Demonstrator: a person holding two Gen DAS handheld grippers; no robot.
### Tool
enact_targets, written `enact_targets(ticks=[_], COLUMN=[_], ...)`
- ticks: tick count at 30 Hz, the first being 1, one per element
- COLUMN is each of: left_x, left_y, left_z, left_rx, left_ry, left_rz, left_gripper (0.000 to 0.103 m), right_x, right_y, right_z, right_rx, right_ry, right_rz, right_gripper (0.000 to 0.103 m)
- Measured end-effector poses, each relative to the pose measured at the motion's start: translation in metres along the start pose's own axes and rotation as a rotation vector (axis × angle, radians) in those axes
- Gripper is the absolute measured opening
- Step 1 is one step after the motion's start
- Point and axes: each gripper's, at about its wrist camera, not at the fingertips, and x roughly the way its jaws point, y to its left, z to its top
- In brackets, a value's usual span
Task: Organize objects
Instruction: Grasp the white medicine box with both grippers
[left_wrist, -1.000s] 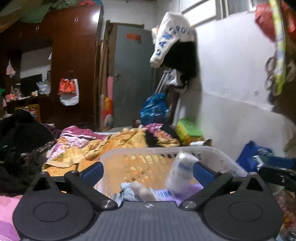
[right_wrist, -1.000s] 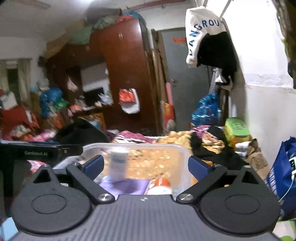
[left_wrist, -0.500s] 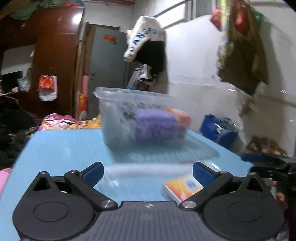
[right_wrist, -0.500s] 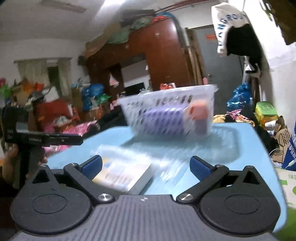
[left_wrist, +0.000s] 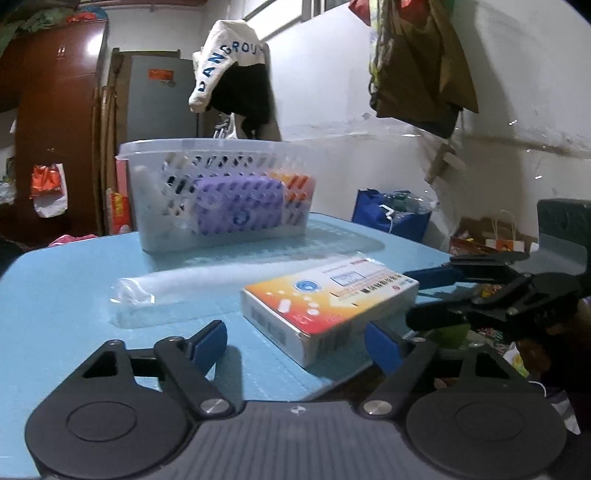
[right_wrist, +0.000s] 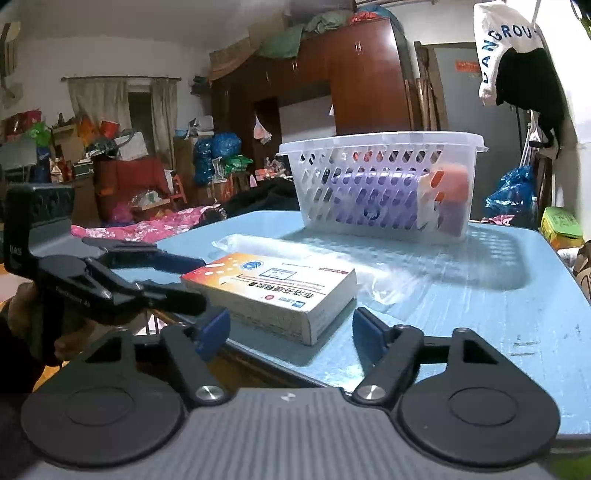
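- Medicine box, white with an orange-and-yellow face and blue print, lies flat at the near edge of the light blue table, one corner reaching that edge.
- Left gripper sits low in front of the box, blue pads spread wide apart, nothing between them; the box's near corner lies just ahead of the gap.
- Right gripper faces the same box from the other side, jaws apart too, with the box's end just ahead of the opening and not touched by either pad.
- Each gripper shows in the other's view beside the box: the right one at the box's right end with 2 blue-tipped fingers apart, the left one at the box's left, held by a hand whose details I cannot make out.
- Clear plastic bag, long and crumpled, lies on the table just behind the box, between it and the basket.
- White slotted basket stands upright farther back from the box, well apart from it.
- Inside the basket, a purple pack leans against the front wall, with an orange-topped item beside it.
- Behind the basket, a white and black garment hangs on the wall.
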Motion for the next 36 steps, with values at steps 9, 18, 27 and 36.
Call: enact_targets(ticks=[9,18,27,36], left_x=[-0.001,-0.004,-0.018,-0.02], left_y=[-0.006,-0.013,-0.02,-0.019], left_z=[-0.002,-0.004,0.001,0.0], left_rx=[0.021,0.049,0.106,0.103], left_ry=[-0.025,-0.052,-0.102,-0.108], left_rz=[-0.018,0.015,0.047,0.045], left_gripper=[0.057,0.053,0.052,0.052], right_x=[0.001,-0.002,-0.006,-0.003], right_y=[0.001,0.011,0.023,0.023], right_z=[-0.002,-0.004,0.001,0.002], right_rx=[-0.029,-0.079,-0.139,-0.14], right_ry=[-0.014,-0.03,-0.062,-0.06], right_rz=[-0.001,-0.042,-0.064,-0.071], right_gripper=[0.045,0.041,0.038,0.038])
